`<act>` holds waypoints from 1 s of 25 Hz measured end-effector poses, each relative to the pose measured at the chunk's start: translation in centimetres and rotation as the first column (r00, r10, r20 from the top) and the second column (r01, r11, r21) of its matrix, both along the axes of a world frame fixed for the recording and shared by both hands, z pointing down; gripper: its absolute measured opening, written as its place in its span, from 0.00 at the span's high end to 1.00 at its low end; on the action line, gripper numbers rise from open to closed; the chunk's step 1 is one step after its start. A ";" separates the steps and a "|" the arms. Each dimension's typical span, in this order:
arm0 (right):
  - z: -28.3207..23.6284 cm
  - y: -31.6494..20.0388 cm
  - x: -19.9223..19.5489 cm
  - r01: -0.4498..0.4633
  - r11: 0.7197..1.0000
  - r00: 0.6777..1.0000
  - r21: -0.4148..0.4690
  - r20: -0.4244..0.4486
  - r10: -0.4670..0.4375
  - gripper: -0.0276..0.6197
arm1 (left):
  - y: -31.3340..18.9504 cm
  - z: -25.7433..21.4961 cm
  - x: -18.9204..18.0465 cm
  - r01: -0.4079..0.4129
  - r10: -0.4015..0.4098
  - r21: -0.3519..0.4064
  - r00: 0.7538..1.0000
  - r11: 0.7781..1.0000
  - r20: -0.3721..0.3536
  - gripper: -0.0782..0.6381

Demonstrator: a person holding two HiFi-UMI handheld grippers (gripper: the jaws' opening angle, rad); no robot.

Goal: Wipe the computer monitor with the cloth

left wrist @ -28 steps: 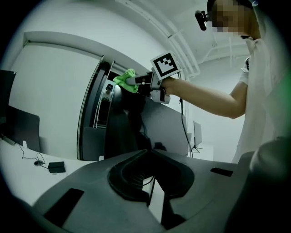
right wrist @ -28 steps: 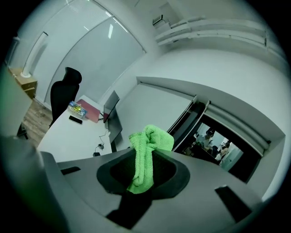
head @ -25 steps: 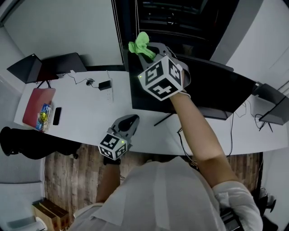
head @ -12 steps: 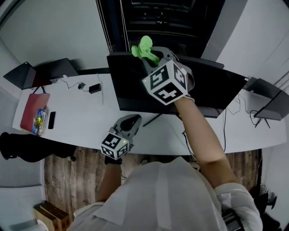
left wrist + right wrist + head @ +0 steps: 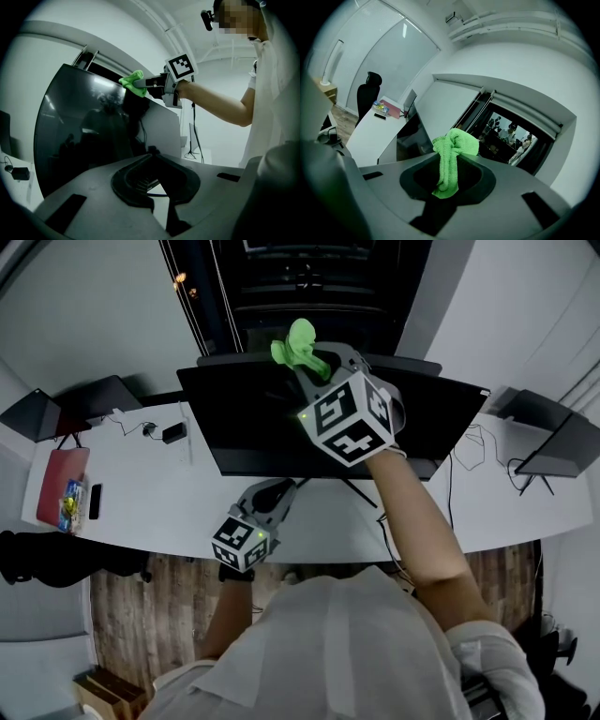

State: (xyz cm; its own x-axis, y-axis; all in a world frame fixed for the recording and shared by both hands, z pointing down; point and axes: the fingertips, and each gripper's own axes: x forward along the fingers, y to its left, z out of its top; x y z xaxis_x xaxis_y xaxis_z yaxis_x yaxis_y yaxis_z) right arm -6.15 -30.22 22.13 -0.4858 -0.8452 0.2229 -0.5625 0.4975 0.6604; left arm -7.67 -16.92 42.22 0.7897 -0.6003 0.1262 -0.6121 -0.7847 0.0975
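Up high, the right tool clamps a green cloth between its jaws, holding it at the upper edge of the dark monitor, which stands on the white bench. Lower down, the left tool hovers by the bench's front edge, jaws closed on nothing.

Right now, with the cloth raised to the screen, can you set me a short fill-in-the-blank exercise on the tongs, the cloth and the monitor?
1. The right tongs are shut on a cloth whose colour is ____.
2. The cloth is held at the ____ edge of the monitor.
3. The left tongs are shut, low in front of the screen, and hold ____.
4. The monitor stands on a desk whose top is ____.

Missing words: green; top; nothing; white.
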 end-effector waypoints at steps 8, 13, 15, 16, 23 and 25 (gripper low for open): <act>0.0 0.5 6.1 -0.036 0.999 0.999 -0.005 0.022 0.036 0.85 | -0.2 -0.2 3.9 -0.031 0.031 0.004 1.000 1.000 0.003 0.85; 0.1 0.7 10.1 -0.065 0.998 0.997 -0.013 0.045 0.066 0.85 | -0.3 0.0 6.0 -0.046 0.046 -0.002 0.999 0.999 0.006 0.85; 0.0 0.9 11.9 -0.082 0.997 0.995 -0.012 0.053 0.083 0.85 | -0.3 0.1 7.1 -0.057 0.057 -0.002 0.998 0.998 0.005 0.85; 0.0 1.0 12.9 -0.092 0.996 0.994 -0.014 0.058 0.092 0.85 | -0.2 0.2 7.6 -0.064 0.064 -0.002 0.998 0.998 0.005 0.85; 0.1 1.6 19.0 -0.167 0.986 0.983 -0.023 0.079 0.168 0.85 | -0.1 0.3 10.4 -0.094 0.094 -0.001 0.996 0.996 0.000 0.85; 0.2 1.8 20.7 -0.188 0.982 0.978 -0.023 0.083 0.189 0.85 | 0.1 0.3 11.1 -0.100 0.100 -0.001 0.995 0.995 0.001 0.85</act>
